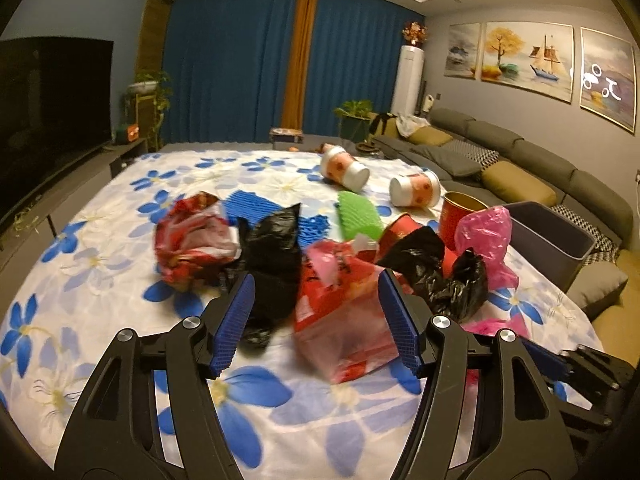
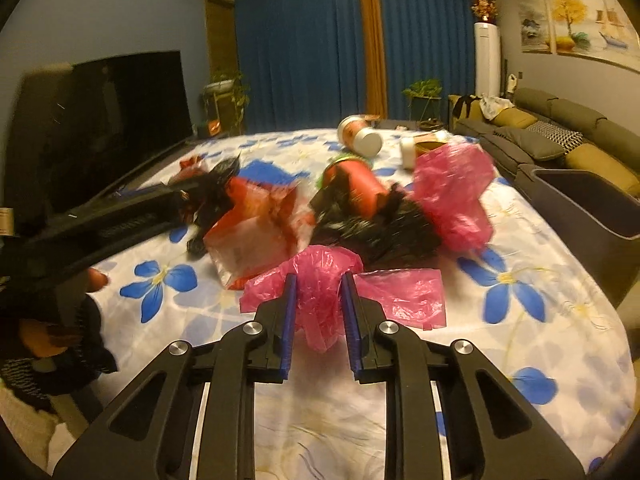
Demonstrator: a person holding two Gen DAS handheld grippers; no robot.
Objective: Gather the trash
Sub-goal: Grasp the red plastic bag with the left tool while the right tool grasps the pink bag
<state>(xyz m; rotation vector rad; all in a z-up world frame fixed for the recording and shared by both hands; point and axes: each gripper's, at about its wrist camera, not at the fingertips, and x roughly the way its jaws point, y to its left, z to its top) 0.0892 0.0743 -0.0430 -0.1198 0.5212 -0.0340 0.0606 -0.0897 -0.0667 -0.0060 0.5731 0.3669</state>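
Trash lies heaped on a table with a blue-flowered cloth. My left gripper is open, its blue pads either side of a red-and-clear plastic bag, with a black bag by the left pad. My right gripper is partly closed around a pink plastic bag that lies flat on the cloth; whether the pads touch it is unclear. Another pink bag, black bags, a red cup and paper cups lie behind.
A dark grey bin stands at the table's right edge, also in the right wrist view. Green and blue foam nets and a red wrapper lie on the cloth. A sofa is right, a TV left.
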